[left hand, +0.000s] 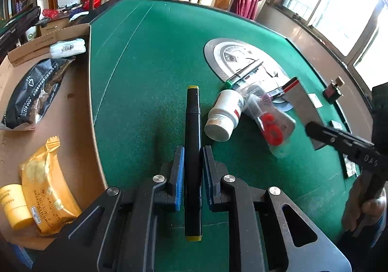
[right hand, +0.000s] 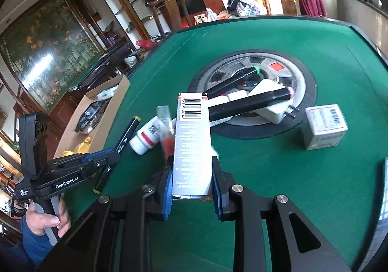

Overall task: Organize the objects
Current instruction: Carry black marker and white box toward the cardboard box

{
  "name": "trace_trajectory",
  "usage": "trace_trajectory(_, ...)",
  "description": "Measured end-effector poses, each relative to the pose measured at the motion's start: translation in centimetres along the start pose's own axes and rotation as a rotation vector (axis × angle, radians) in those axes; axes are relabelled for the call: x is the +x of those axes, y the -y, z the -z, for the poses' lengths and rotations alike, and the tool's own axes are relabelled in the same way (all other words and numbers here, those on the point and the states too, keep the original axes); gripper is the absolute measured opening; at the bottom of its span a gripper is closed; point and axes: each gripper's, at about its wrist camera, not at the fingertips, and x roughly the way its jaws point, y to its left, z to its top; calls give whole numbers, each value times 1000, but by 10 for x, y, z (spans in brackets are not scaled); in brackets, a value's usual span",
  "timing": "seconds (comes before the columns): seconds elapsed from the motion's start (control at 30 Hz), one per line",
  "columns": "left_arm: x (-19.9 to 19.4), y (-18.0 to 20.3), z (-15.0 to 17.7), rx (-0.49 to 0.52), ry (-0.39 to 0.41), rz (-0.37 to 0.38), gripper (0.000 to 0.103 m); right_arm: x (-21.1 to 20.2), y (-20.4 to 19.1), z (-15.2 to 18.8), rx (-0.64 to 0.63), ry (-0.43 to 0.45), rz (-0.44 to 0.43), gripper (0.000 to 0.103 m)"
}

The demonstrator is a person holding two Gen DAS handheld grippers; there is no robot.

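Observation:
My left gripper (left hand: 193,154) is shut on a black marker with yellow ends (left hand: 192,141) and holds it just above the green felt table (left hand: 150,58). It also shows in the right wrist view (right hand: 114,153), with the marker (right hand: 126,136). My right gripper (right hand: 191,163) is shut on a long grey box with a barcode (right hand: 191,141), held above the table; the box also shows in the left wrist view (left hand: 299,107). A white pill bottle (left hand: 224,115) and a clear bag with red parts (left hand: 271,124) lie between them.
A cardboard box (left hand: 72,102) at the table's left edge holds a black snack bag (left hand: 31,92), a yellow packet (left hand: 46,189) and a yellow jar (left hand: 14,206). On the centre disc (right hand: 298,78) lie black markers (right hand: 247,102) and a white charger (right hand: 269,92). A small carton (right hand: 325,126) stands at the right.

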Motion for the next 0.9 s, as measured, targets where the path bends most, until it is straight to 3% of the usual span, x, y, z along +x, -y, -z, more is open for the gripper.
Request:
trace_trajectory(0.33,-34,-16,-3,-35,60,42,14,11,-38,6,-8,-14,-56,26)
trace_trajectory(0.67,-87,-69,-5,-123,159,32,14,38,-116,-10,-105,-57,-77,26)
trace_trajectory(0.8,-83,-73,2,-127,110,102,14,39,-122,-12,-97,-47,-80,26)
trace_trajectory(0.9,-62,-48,5,-45,18,109,15,37,-113,-11,-64,-39,-76,26)
